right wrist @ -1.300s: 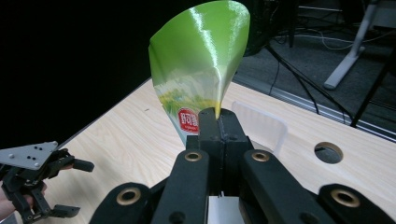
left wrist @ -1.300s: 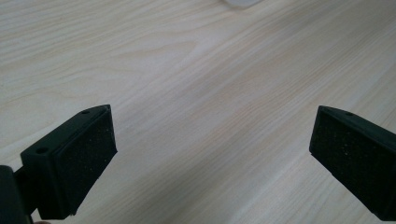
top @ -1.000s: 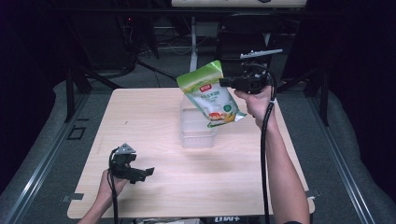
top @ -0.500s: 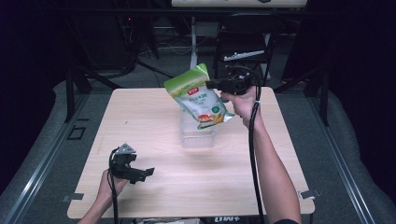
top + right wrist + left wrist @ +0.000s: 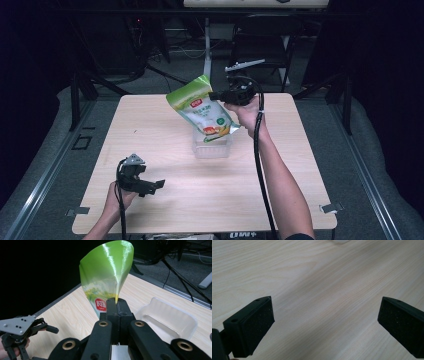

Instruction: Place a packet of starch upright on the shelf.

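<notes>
The right gripper (image 5: 216,94) has its jaws pressed together on the edge of a green pouch (image 5: 202,110), pinching the thin film so that it flares up and curls above the jaws in the right gripper view (image 5: 117,301). The pouch (image 5: 107,277) is glossy green at its top, fading to a pale printed panel with a small red label and some orange and yellow artwork near its lower corner; the lettering is too small to read. It hangs tilted in the air, its lower end dipping over a clear plastic tray (image 5: 212,147) that sits near the middle of the tabletop (image 5: 300,165). From the right gripper view the tray (image 5: 172,320) looks shallow, translucent and round-cornered. Compared with half a second ago, the pouch and the right hand (image 5: 247,112) have moved leftward and a little lower, so the pouch now covers more of the tray's far side. The left gripper (image 5: 150,186) rests low near the tabletop's front left corner, where it was before, its jaws spread wide apart with bare pale wood (image 5: 324,290) between them.
</notes>
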Available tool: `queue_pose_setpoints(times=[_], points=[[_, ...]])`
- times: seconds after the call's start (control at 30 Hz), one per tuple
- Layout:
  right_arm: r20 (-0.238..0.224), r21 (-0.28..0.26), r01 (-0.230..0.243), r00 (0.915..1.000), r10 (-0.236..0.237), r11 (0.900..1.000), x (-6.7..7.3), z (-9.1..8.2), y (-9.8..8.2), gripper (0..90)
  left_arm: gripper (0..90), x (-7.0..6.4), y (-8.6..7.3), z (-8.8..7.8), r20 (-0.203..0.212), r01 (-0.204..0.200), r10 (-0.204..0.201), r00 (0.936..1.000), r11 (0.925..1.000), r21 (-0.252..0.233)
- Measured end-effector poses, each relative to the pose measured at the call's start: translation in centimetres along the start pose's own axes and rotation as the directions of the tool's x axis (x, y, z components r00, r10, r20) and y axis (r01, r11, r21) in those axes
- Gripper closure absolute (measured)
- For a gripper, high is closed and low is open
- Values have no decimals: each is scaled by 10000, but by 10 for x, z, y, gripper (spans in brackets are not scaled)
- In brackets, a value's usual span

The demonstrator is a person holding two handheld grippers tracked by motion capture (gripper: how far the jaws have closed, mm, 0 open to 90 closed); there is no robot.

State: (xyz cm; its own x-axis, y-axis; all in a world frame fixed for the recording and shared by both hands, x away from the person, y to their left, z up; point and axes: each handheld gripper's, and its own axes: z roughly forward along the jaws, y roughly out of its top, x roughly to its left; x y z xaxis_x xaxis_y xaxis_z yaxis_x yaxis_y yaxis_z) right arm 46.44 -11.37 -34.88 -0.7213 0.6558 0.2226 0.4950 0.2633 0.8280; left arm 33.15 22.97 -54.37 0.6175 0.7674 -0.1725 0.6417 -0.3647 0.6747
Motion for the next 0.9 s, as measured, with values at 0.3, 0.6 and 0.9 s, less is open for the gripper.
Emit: queue_pose_setpoints(times=[0.3, 0.6, 0.9], points=[[-275, 145, -197, 9994, 201, 9997, -5, 27, -13, 900, 3, 0, 0, 0, -26, -107, 107, 9999, 9999, 9], [-420, 295, -502, 9978, 514, 9983, -12, 50, -28, 900, 3, 0, 0, 0, -65, -149, 149, 9999, 9999, 24], [-391, 304, -856, 9955, 868, 9959, -24, 58, -46, 900, 3, 0, 0, 0, -132, -201, 202, 9997, 9998, 48]])
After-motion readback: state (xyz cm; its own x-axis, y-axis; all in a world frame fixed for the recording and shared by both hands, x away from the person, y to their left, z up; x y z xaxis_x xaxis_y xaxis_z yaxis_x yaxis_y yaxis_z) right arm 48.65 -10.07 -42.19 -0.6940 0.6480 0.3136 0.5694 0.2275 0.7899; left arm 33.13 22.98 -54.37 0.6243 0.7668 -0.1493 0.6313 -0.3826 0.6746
